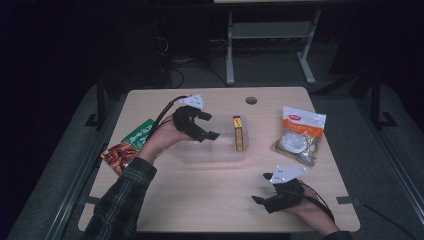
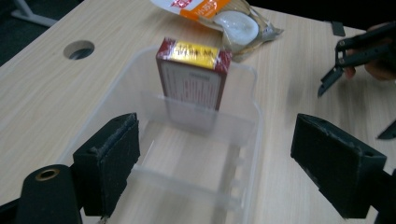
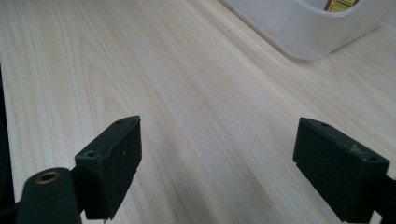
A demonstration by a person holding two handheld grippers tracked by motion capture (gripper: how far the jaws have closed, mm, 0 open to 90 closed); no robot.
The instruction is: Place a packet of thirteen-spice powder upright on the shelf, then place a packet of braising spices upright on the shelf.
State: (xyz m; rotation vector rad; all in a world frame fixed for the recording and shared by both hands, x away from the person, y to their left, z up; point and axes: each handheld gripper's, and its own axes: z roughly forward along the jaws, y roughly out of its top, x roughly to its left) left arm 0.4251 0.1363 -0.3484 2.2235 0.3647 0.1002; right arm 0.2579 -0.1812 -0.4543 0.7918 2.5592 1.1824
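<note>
A small red-and-gold carton (image 2: 192, 77) is standing upright at the far end of a clear plastic bin (image 2: 243, 140) on the desk (image 1: 200, 200); likely light and stiff, it is best pinched across its flat faces. The left hand-held gripper (image 1: 207, 125) is hovering wide open and empty over the bin, while the right hand-held gripper (image 1: 262, 187) is resting open near the desk's front edge.

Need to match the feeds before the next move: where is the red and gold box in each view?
High view: red and gold box stands on edge at the right end of the clear bin.
Left gripper view: upper centre, in the bin's far compartment.
Right gripper view: a corner at the top right.
Shared landmark: the clear bin.
</note>
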